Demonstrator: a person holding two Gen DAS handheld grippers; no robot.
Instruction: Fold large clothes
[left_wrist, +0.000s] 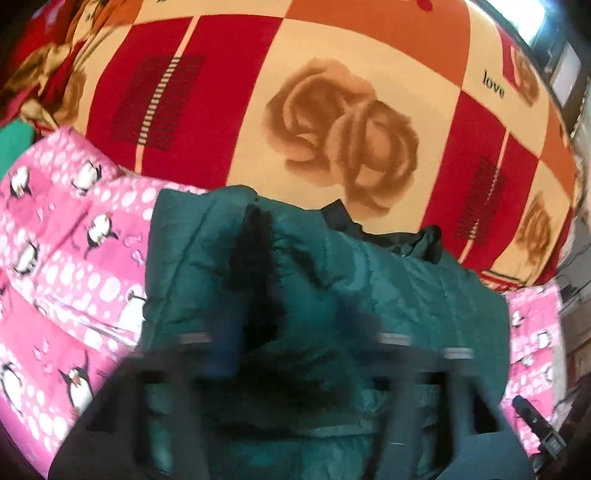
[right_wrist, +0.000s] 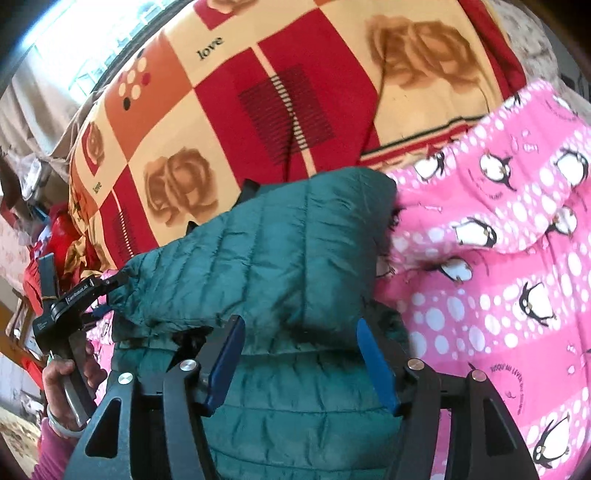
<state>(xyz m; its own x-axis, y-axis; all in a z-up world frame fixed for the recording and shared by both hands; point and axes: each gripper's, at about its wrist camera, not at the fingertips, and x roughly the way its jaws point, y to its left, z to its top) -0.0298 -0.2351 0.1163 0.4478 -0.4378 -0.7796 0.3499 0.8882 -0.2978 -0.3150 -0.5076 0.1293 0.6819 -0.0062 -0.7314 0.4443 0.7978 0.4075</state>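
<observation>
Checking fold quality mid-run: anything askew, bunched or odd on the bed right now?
The dark green quilted puffer jacket lies in a bulging, crooked fold on the pink penguin-print blanket, with dark lining spilling out at its far edge. The left-wrist view is motion-blurred. No damage or spill shows.

A bed carries a blanket (left_wrist: 332, 110) of red, orange and cream squares printed with brown roses and the word "love", and, toward the bed's near edge, a pink fleece cover (right_wrist: 517, 258) with white dots and penguins. Beyond the bed's far edge a bright window (right_wrist: 92, 55) admits daylight, with a beige curtain (right_wrist: 33, 107) hanging beside it. Off the bed's side, cluttered red items (right_wrist: 59, 229) lie blurred and cannot be identified.
</observation>
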